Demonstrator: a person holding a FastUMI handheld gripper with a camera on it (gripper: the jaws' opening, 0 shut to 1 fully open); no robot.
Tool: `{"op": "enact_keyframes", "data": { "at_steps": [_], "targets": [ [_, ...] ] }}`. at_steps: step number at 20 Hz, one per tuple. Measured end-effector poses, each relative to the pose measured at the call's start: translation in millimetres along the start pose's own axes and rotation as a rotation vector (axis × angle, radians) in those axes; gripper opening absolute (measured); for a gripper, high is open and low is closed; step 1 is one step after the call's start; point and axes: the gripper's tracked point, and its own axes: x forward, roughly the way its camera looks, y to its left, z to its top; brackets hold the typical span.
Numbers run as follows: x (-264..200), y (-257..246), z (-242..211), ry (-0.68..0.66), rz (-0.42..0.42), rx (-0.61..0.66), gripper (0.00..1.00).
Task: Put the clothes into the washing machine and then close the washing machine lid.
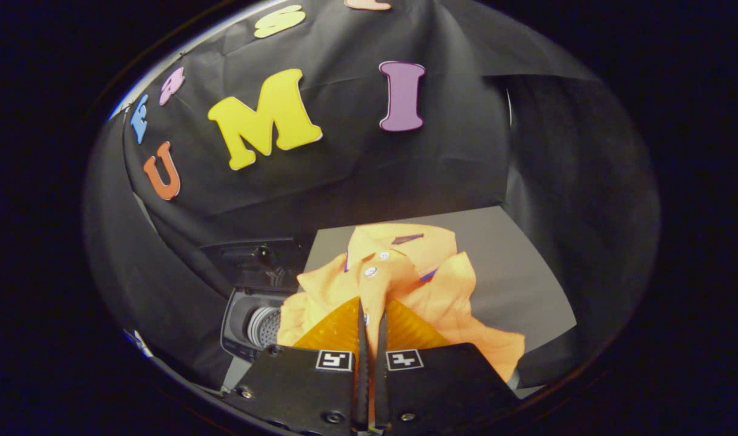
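An orange polo shirt (405, 272) with white buttons and a dark-trimmed collar hangs bunched from my gripper (372, 315), whose two fingers are shut on a fold of its cloth. The shirt is lifted above the grey table (514, 266). To the left of the fingers and lower down stands the small washing machine (247, 327). Its drum (266, 327) shows through the open top, and its dark lid (253, 257) stands raised behind it. The shirt's left edge overlaps the machine's right rim in this view.
The black cloth wall (344, 169) closes the booth behind and on both sides. The grey table stretches to the right of the shirt up to the cloth.
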Motion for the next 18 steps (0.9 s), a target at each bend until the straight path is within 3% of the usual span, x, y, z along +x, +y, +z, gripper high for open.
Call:
{"op": "enact_keyframes", "data": {
  "at_steps": [11, 18],
  "targets": [
    [-84, 95, 29, -0.127, 0.07, -0.08, 0.07],
    [-93, 174, 12, -0.097, 0.13, -0.119, 0.07]
  ]
}}
